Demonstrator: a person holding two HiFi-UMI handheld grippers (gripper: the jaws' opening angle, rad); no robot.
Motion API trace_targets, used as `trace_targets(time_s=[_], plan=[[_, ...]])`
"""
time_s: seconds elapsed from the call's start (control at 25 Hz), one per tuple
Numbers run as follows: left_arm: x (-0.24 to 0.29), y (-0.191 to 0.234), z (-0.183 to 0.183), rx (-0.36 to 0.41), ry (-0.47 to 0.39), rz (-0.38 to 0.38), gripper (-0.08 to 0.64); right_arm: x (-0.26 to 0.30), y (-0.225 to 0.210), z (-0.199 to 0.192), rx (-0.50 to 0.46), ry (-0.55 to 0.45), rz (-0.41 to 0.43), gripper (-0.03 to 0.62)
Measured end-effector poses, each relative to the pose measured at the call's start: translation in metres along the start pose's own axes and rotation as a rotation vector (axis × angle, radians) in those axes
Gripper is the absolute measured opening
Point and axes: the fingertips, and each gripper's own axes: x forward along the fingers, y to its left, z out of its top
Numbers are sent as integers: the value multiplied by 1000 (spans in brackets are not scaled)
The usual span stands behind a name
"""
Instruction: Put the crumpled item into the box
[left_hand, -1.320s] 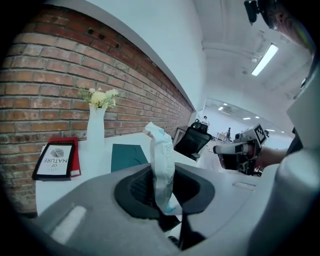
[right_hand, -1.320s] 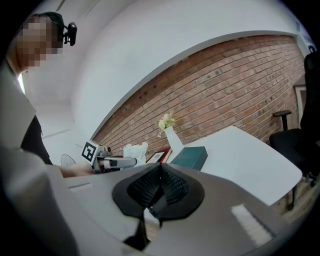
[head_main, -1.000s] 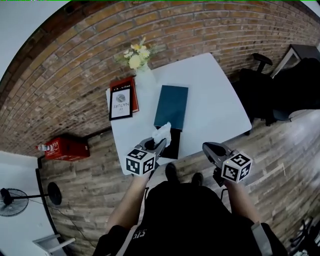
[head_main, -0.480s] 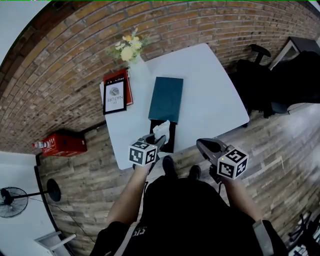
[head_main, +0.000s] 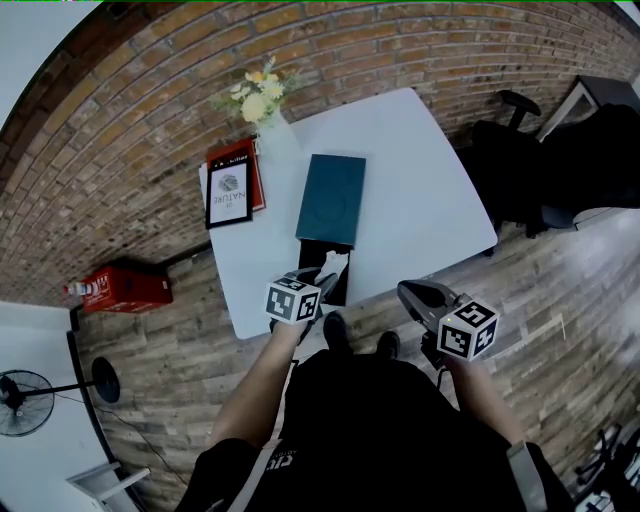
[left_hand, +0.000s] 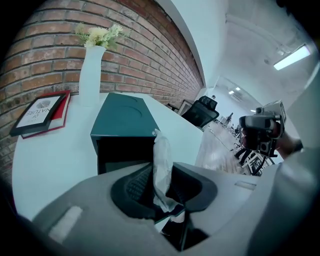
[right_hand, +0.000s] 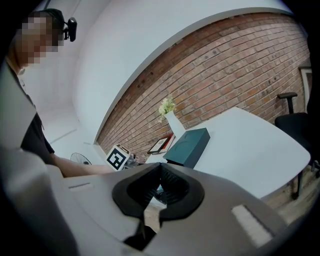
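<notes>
A teal box (head_main: 333, 198) lies on the white table (head_main: 420, 190), its dark open end (left_hand: 122, 155) facing me. The crumpled white paper (head_main: 338, 266) sits right at that opening. In the left gripper view the paper (left_hand: 161, 147) stands upright between the jaws of my left gripper (left_hand: 161, 169), which are opening. It leans on the right pad, with a gap to the left pad. My right gripper (head_main: 415, 295) hovers off the table's near edge, jaws (right_hand: 160, 167) shut on nothing. The box (right_hand: 189, 145) shows beyond them.
A white vase of flowers (head_main: 268, 130) and a red-and-black stack of books (head_main: 230, 190) stand at the table's far left by the brick wall. A black office chair (head_main: 520, 170) is to the right. A red case (head_main: 125, 290) and a fan (head_main: 25, 400) sit on the floor.
The left gripper has carried the paper forward and down to the box's open end. The paper now stands lower, against the opening. The right gripper has barely moved.
</notes>
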Motion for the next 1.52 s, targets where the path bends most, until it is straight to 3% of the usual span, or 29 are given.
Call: trace_targets(time_s=[0.36, 0.64, 1.04, 1.28, 1.52], plan=[[1, -5, -7, 20, 7, -1, 135, 4, 8, 1, -10, -2, 2, 0], [-14, 7, -2, 64, -4, 63, 156, -3, 8, -2, -4, -6, -7, 0], [-32, 35, -21, 13, 25, 164, 120, -3, 14, 3, -20, -15, 1, 0], [-48, 44, -20, -63, -59, 214, 126, -4, 18, 0, -19, -15, -4, 0], [-38, 29, -32, -64, -23, 163, 124, -11, 15, -7, -9, -5, -10, 0]])
